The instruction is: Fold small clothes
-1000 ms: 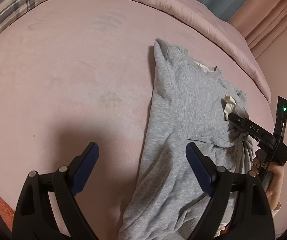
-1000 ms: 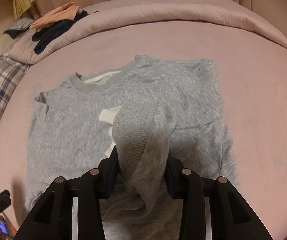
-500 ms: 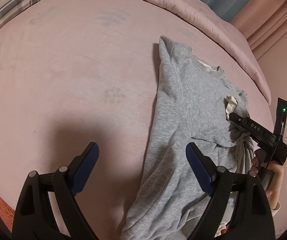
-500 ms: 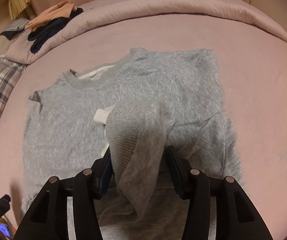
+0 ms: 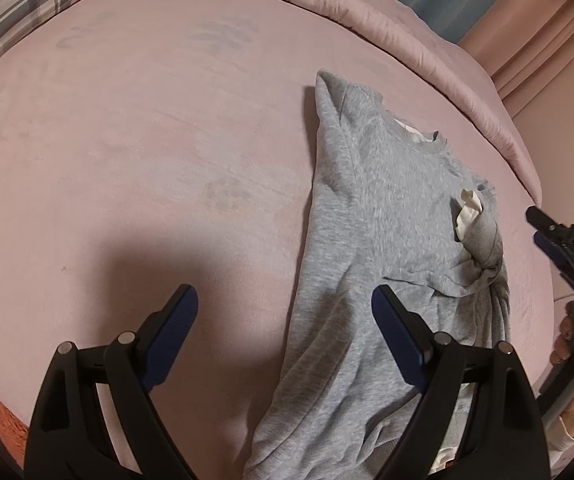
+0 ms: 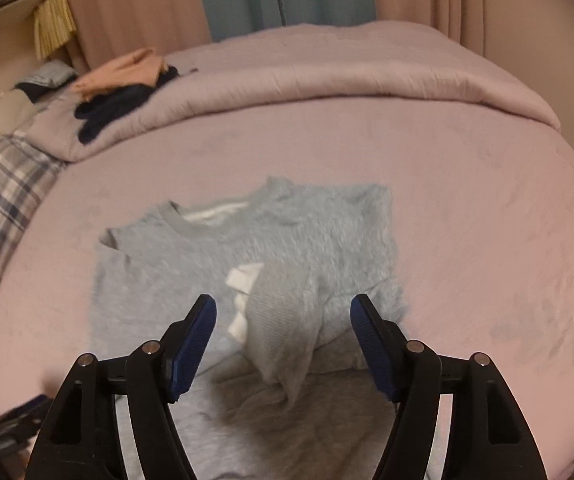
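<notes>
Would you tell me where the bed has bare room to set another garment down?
Free: the pink sheet between the plaid blanket and the grey sweatshirt. Crowded: the rolled duvet, with piled clothes.

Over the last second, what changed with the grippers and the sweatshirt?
The right gripper has just been opening: it let go of the sleeve, which now lies folded across the grey sweatshirt, and pulled back. The left gripper stayed open and empty.
</notes>
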Tool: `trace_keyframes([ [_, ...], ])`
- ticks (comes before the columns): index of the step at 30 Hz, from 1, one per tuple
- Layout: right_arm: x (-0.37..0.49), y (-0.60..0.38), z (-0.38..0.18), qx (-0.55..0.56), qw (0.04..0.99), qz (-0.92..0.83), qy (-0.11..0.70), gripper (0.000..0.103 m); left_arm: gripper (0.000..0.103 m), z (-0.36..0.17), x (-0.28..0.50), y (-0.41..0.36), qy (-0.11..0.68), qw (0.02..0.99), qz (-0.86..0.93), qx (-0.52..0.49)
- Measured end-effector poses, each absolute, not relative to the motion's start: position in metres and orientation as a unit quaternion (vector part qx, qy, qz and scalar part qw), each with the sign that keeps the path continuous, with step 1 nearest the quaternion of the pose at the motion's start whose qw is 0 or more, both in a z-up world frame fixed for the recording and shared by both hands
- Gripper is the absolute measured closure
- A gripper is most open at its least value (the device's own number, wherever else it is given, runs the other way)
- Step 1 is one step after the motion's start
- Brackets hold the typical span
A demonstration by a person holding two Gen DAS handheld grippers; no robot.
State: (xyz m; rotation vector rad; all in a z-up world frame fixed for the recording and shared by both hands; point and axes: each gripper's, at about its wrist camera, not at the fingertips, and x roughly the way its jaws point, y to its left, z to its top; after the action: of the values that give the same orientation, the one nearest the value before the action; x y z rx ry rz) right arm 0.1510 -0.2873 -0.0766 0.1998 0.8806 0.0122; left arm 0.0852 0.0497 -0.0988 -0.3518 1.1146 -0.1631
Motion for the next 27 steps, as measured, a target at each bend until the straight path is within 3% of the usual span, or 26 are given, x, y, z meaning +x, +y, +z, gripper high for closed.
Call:
trace_keyframes([
  [7, 0.144, -0.265, -0.071, 0.071, 0.905, 0.031, 0.419, 0.034, 0.014, -0.107, 0.084, 0.046, 0.534, 0.825, -0.085, -0.164],
  [22, 0.175, -0.220, -0.121, 0.003, 0.885, 0.030, 0.464, 0.034, 0.014, -0.111, 0.084, 0.051, 0.539, 0.822, -0.076, -0.165],
  [24, 0.179, -0.220, -0.127, -0.007, 0.883, 0.021, 0.468, 0.038, 0.014, -0.111, 0.085, 0.050, 0.539, 0.822, -0.077, -0.165],
  [27, 0.181, -0.221, -0.134, -0.023, 0.883, 0.005, 0.469, 0.054, 0.014, -0.111, 0.087, 0.048, 0.540, 0.822, -0.079, -0.162],
])
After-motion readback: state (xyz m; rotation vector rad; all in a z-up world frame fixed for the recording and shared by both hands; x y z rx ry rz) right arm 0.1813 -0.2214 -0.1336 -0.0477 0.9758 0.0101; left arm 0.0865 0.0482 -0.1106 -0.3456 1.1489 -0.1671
